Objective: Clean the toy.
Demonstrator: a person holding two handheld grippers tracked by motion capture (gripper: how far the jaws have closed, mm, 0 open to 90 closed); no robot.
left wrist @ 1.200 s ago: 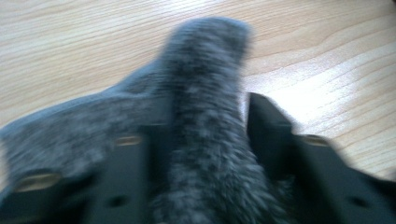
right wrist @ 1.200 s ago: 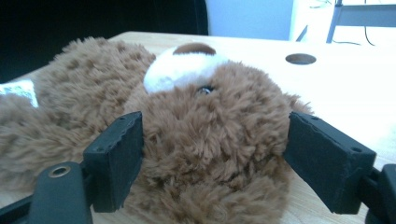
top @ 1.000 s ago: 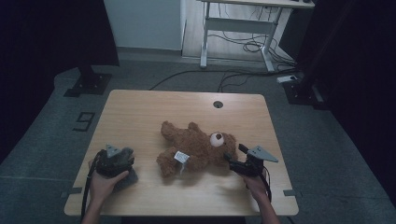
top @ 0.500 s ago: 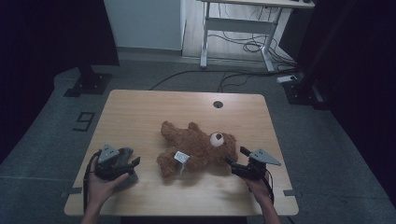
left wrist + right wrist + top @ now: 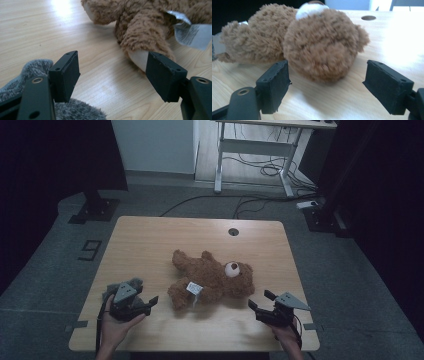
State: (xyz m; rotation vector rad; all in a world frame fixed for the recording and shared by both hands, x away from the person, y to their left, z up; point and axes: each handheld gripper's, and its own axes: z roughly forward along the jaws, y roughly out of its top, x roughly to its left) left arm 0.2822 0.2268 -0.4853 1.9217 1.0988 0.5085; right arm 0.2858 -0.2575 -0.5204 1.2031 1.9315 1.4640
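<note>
A brown teddy bear (image 5: pixel 212 279) is lying on its back near the middle of the wooden tabletop (image 5: pixel 150 240), its head pointing toward the person's right and a white sewn-in label (image 5: pixel 194 288) showing at its lower body. The left tongs (image 5: pixel 151 303) are resting low at the near left of the tabletop, jaws standing wide apart and gripping nothing; a grey fleecy cloth (image 5: pixel 131 285) is lying under and beside them. In the left gripper view, the left tongs (image 5: pixel 112 75) are facing one of the bear's legs (image 5: pixel 142 37), whose pale foot pad is sitting just beyond the right-hand jaw, with the cloth (image 5: pixel 35 67) bunching at the lower left. The right tongs (image 5: pixel 260 302) are hovering at the near right, just beside the bear's head and apart from it. In the right gripper view, the right tongs (image 5: pixel 327 85) are likewise standing wide open and empty, with the bear's head (image 5: pixel 322 45) lying just ahead of the gap between the jaws.
</note>
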